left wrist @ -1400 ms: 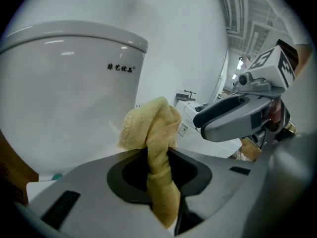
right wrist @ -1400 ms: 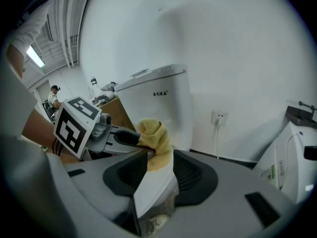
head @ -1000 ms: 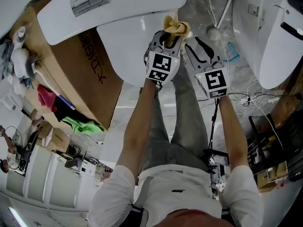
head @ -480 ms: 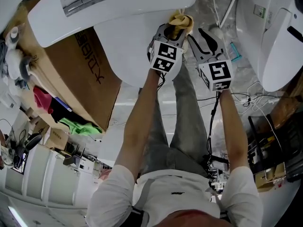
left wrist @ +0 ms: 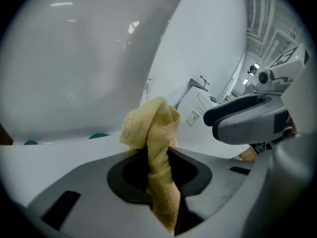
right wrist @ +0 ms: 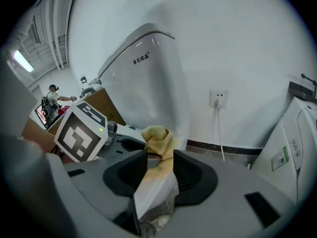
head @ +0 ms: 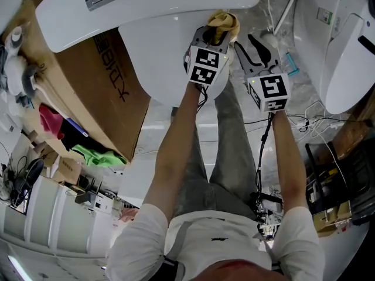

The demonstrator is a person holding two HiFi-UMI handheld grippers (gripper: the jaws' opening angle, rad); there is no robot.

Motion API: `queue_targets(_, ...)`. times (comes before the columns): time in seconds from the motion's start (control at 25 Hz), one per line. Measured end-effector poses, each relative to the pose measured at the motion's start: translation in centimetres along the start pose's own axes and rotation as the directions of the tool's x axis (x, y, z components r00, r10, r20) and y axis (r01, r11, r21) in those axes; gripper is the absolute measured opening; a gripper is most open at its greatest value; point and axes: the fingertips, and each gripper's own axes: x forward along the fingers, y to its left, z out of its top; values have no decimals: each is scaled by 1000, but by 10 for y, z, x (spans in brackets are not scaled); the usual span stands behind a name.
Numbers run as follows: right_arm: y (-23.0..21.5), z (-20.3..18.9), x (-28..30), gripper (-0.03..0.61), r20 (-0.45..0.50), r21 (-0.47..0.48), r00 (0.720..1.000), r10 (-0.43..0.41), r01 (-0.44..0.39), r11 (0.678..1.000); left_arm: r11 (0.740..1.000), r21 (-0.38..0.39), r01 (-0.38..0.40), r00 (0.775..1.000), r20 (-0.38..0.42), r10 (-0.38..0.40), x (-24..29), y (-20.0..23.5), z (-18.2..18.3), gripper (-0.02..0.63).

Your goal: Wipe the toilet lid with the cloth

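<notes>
**Cloth pinched in the left tool at the lid's far right edge**

The left tool [head: 214, 34] is clamping the yellow cloth [head: 222, 22]. In the left gripper view its jaws are closing tight on a twisted strand of the cloth [left wrist: 151, 128], which is bunching into a loose knot just past the tips of the left tool [left wrist: 154, 158]. From the head view, that bunch is sitting at the right-hand edge of the white toilet lid [head: 158, 57], close under the tank [head: 146, 4]. Whether the fabric is actually pressing on the lid or hovering just over it is hard to judge from this angle.

The right tool [head: 259, 44] is hanging just beside the left one, off the lid's right side and over the grey floor. Its jaws are standing a little apart and are gripping nothing. In the right gripper view only a pale surface is showing in the gap of the right tool [right wrist: 156, 168], and the cloth's [right wrist: 158, 134] top is peeking out beyond the tips, next to the left tool's marker cube [right wrist: 79, 133].

A brown cardboard box [head: 94, 92] is standing against the toilet's left side. A second white toilet [head: 334, 45] is sitting well apart at the right, with cables trailing across the floor below it.
</notes>
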Motion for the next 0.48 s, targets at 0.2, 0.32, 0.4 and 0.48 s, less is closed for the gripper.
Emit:
queue_targets(0.2, 11, 2, 5, 176, -4, -8, 1000, 4, -4, 1000, 1000, -26, -17, 1000, 9, 18, -10, 13, -3, 104)
queue_targets(0.32, 19, 3, 9, 176, -7, -14, 1000, 9, -9, 1000, 998, -46, -32, 999, 15, 33, -18, 23, -6, 105)
queue_targets(0.4, 25, 4, 12, 176, -10, -19, 1000, 13, -13, 1000, 998, -57, -42, 999, 20, 43, -25, 31, -8, 106)
queue_targets(0.48, 32, 5, 14, 176, -14, -25, 1000, 18, -18, 1000, 996, -68, -49, 998, 23, 50, -31, 38, -11, 105)
